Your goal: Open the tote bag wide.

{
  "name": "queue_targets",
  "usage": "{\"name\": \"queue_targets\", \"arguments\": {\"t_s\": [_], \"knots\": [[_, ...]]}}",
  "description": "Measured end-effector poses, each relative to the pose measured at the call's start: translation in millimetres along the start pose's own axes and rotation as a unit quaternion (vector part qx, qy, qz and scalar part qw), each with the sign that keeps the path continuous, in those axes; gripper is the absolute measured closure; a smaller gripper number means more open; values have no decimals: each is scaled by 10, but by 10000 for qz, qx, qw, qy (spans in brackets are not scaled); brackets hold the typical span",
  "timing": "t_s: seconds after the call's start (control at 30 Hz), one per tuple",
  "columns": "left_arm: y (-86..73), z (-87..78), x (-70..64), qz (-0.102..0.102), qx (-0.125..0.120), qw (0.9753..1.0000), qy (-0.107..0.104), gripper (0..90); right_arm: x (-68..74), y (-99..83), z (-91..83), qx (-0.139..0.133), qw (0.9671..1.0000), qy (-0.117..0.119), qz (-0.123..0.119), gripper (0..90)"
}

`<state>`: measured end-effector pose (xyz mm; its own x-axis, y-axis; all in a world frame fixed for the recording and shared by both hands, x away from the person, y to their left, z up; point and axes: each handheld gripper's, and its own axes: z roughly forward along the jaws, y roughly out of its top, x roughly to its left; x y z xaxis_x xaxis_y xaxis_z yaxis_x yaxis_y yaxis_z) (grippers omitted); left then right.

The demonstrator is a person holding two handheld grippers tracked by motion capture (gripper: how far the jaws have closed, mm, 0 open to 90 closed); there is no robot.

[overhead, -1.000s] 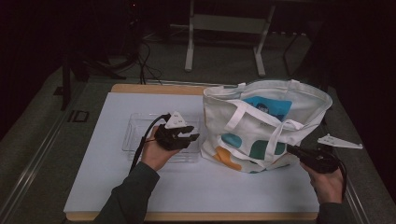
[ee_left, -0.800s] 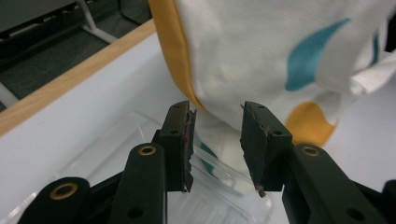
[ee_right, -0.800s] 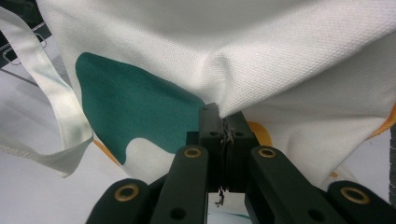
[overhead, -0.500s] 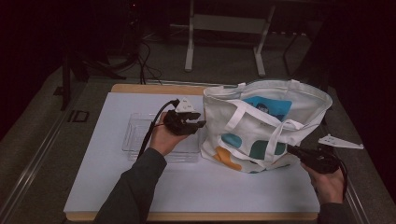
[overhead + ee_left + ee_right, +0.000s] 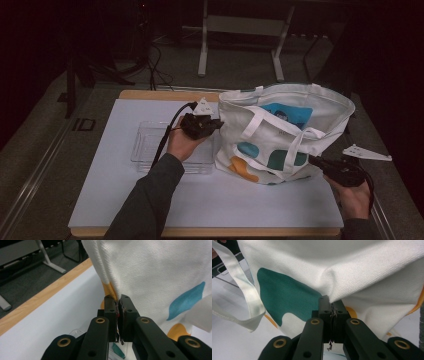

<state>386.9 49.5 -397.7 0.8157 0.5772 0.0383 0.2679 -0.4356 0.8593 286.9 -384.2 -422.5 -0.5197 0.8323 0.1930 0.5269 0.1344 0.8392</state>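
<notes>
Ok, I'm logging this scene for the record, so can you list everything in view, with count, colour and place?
tote bag: one, white with teal, blue and orange patches, standing open on the right of the mat.
clear tray: one, see-through, left of the bag.
mat: one, white, covering the table top.
table: one, wooden edge showing at the far side.
metal stand: one, grey, on the floor behind the table.
left gripper: one, black, jaws closed at the bag's left edge.
right gripper: one, black, jaws closed on a fold of the bag's lower right.
</notes>
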Motion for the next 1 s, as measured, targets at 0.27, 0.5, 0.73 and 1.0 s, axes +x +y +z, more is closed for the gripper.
{"name": "queue_targets", "arguments": {"t_s": [0.27,0.5,0.73,1.0], "knots": [[3,-126,-23,22,-50,10000,-45,874,66,4,-77,-97,9998,-20,-145,886],[-43,-194,-70,39,-82,9999,-105,873,99,-36,-118,-126,9997,28,-191,884],[-111,-201,-122,48,-9,9999,-130,873,134,-98,-147,-108,9997,46,-220,884],[-158,-172,-153,55,80,9998,-191,873,144,-173,-134,-8,9997,93,-223,884]]}}
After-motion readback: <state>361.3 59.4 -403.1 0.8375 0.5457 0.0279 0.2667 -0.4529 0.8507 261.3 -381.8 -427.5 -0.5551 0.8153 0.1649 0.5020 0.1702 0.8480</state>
